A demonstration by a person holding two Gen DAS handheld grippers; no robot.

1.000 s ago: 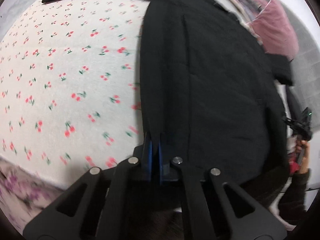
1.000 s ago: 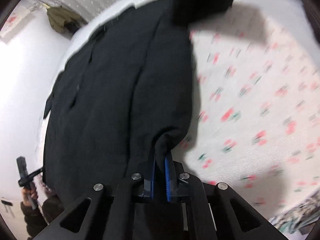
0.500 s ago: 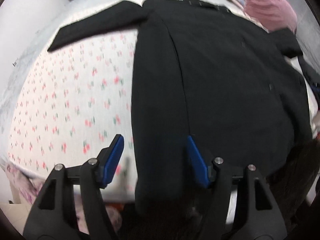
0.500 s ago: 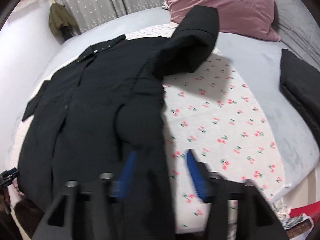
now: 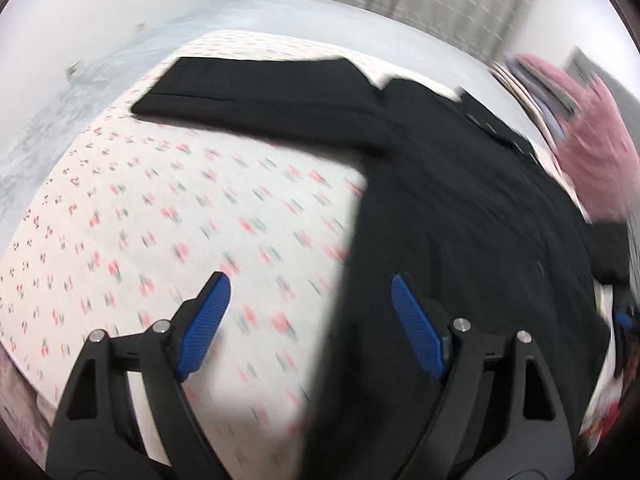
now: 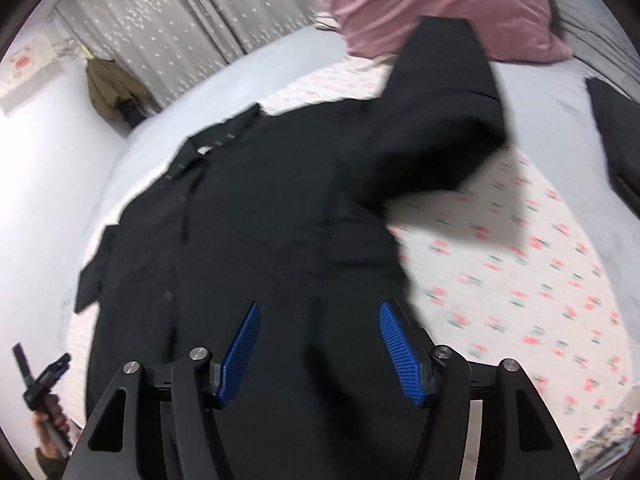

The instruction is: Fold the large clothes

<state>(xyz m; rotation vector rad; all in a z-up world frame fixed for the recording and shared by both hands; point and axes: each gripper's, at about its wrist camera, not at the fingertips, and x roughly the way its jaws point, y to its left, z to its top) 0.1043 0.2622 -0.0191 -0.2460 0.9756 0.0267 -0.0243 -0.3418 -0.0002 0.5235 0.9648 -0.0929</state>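
Note:
A large black coat [image 5: 460,216] lies spread flat on a bed with a white cherry-print sheet [image 5: 168,216]. Its left sleeve [image 5: 256,84] stretches out sideways. In the right wrist view the coat [image 6: 256,240] shows its button placket, and its right sleeve [image 6: 440,120] is folded back toward the pillow. My left gripper [image 5: 310,320] is open and empty above the coat's left hem edge. My right gripper [image 6: 320,344] is open and empty above the coat's lower right part. The left gripper also shows in the right wrist view [image 6: 38,380].
A pink pillow [image 6: 432,4] lies at the head of the bed, also in the left wrist view [image 5: 592,152]. A second dark garment [image 6: 616,136] lies at the far right. Curtains [image 6: 192,12] and a hanging olive jacket [image 6: 112,88] stand behind the bed.
Both grippers were shut on the coat's hem a second ago. They have opened, let it go and lifted back, and the coat now lies flat.

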